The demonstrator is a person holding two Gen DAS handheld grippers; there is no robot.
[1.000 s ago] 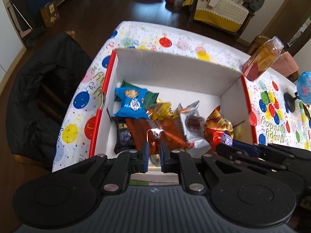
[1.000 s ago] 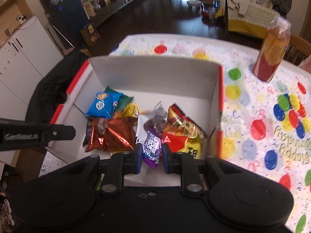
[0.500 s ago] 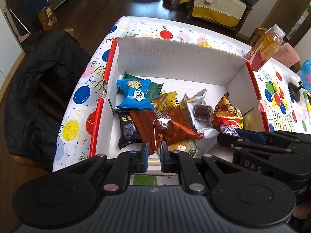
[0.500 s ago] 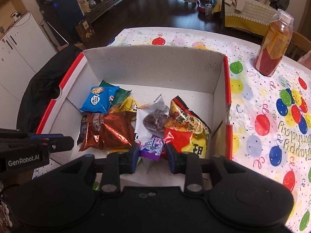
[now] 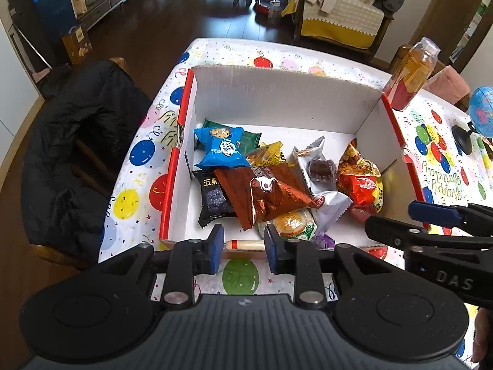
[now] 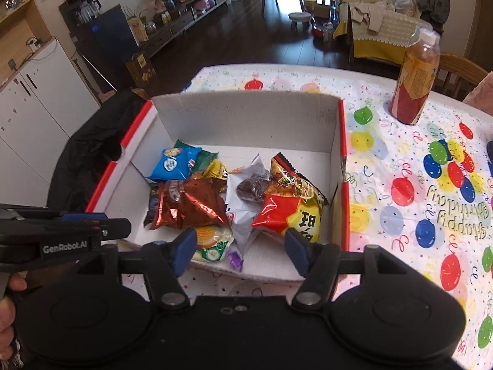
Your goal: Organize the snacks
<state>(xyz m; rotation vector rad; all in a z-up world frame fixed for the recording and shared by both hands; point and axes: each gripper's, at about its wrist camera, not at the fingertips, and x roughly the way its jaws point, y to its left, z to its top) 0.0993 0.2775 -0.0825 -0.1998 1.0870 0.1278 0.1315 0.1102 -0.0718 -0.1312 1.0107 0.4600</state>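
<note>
A white cardboard box [image 5: 286, 104] with red side edges is seen at the centre of both views, standing on a bench [image 6: 400, 191] covered with a balloon-printed cloth. The snacks are piled inside it. In the left wrist view a blue packet [image 5: 220, 151] is seen in the box's upper left part, lying partly over a green packet [image 5: 251, 140]. A black packet [image 5: 214, 197] is found below the blue one, and a brown foil packet [image 5: 268, 191] is laid across the middle, overlapping the black one. A red and yellow bag [image 5: 360, 182] is seen at the right side of the box, with a clear wrapper holding a dark sweet [image 5: 322, 171] just left of it. A round pale-green packet [image 5: 292, 226] and a small purple packet [image 6: 234, 259] are seen nearest the lower wall.

The left gripper [image 5: 243, 248] is held at the lower centre of its view, over the near wall of the box; its jaws have just been opening to a narrow gap and nothing is gripped. A thin stick-shaped snack [image 5: 245, 244] is seen through that gap, lying behind the fingertips. The right gripper [image 6: 240, 248] is likewise held over the near wall; its jaws have just been opening, stand wide apart and hold nothing.

An amber drink bottle [image 6: 416, 77] is seen upright on the bench in the upper right of the right wrist view, well apart from the box.
</note>
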